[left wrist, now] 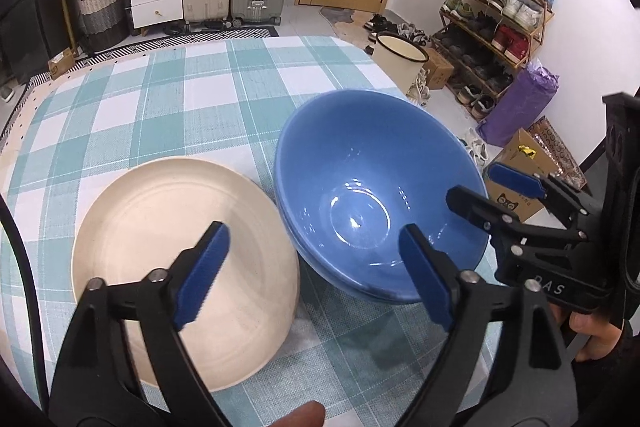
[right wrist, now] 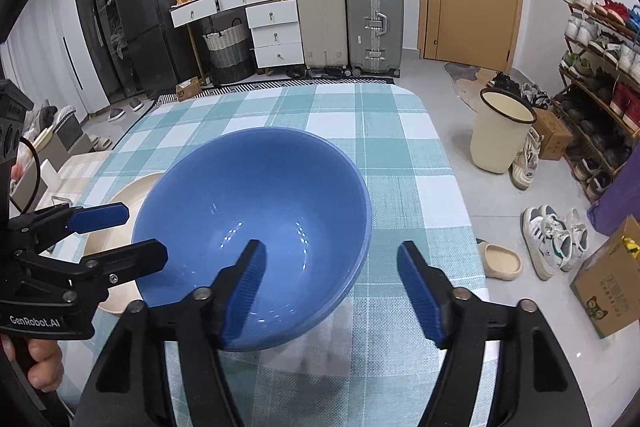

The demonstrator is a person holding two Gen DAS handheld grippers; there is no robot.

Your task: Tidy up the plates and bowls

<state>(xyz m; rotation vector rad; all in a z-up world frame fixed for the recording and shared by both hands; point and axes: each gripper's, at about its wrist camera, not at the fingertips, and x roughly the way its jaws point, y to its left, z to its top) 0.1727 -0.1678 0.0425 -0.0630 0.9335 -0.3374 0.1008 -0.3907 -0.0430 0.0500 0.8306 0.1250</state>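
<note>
On the checked tablecloth (left wrist: 168, 107), your left gripper (left wrist: 312, 275) hangs wide open between cream plate (left wrist: 180, 211) and blue bowl (left wrist: 372, 187); your right gripper (right wrist: 332, 287) straddles the bowl's rim, also wide.

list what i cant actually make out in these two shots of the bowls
- Left wrist: near part of the cream bowl is covered by the left gripper.
- Left wrist: the blue bowl shows a doubled rim line; one bowl or two nested is unclear.
- Right wrist: most of the cream bowl is hidden behind the blue bowl and the left gripper.
</note>
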